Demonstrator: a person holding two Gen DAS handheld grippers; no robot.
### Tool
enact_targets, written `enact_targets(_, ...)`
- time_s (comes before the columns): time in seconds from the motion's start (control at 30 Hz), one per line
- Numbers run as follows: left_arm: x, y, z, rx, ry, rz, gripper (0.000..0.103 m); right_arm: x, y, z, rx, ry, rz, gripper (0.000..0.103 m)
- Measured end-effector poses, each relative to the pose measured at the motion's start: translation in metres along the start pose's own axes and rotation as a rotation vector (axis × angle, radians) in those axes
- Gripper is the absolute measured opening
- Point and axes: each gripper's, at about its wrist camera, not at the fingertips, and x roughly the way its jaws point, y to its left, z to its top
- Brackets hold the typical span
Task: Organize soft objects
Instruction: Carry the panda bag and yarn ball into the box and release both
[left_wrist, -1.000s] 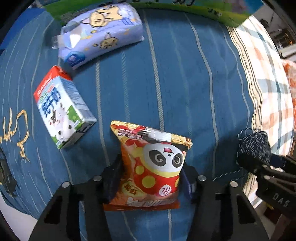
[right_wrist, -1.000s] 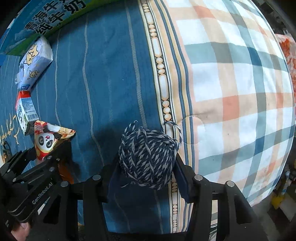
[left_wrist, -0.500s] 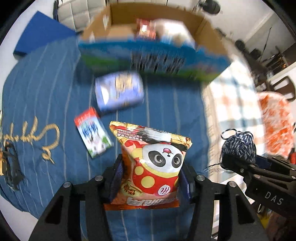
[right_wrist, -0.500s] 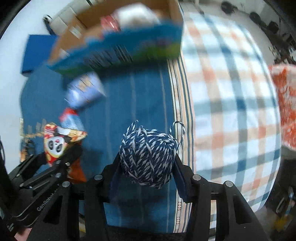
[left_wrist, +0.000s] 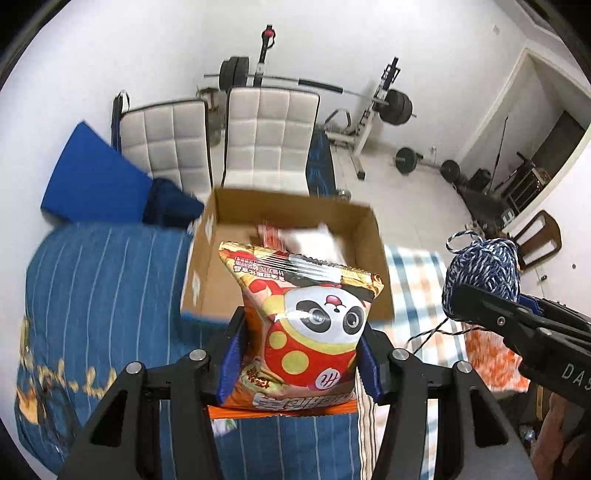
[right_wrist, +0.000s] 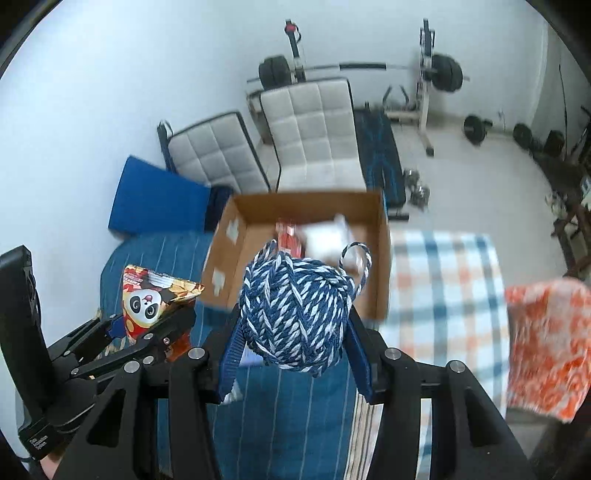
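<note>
Panda-printed snack bag, orange and puffy with a crimped top, sits clenched in your left gripper. At three o'clock, your right gripper grasps the blue-and-white yarn ball. At twelve o'clock lies the open cardboard box.

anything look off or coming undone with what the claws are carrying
One thing: the yarn ball in the right claw is coming loose. A strand loops free off its top, and in the left wrist view a thin tail hangs below it. The panda snack bag in the left claw looks intact, as does the cardboard box.
</note>
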Motion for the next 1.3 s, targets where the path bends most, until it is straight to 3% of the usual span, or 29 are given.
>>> enact_targets(0.2,0.020,0.015,0.057,-0.036,-0.018,-0.014,0.050,0.024,0.007,0.056,0.006,-0.023,-0.036,0.053)
enact_targets(0.43,0.104,0.040,0.078,-0.082,0.137,0.010,0.050,0.127,-0.017,0.067,0.051,0.108,-0.067,0.053)
enact_targets(0.67,0.210,0.061,0.046,-0.093,0.339,0.094,0.050,0.259,-0.057,0.040,0.120,0.318,-0.106,0.053)
enact_targets(0.8,0.257,0.072,0.025,-0.125,0.463,0.084,0.050,0.319,-0.072,0.023,0.136,0.434,-0.132,0.053)
enact_targets(0.93,0.284,0.078,0.012,-0.128,0.542,0.096,0.051,0.351,-0.076,0.013,0.129,0.512,-0.149,0.053)
enact_targets(1.3,0.311,0.081,-0.004,-0.129,0.637,0.109,0.051,0.393,-0.082,-0.004,0.112,0.637,-0.161,0.055)
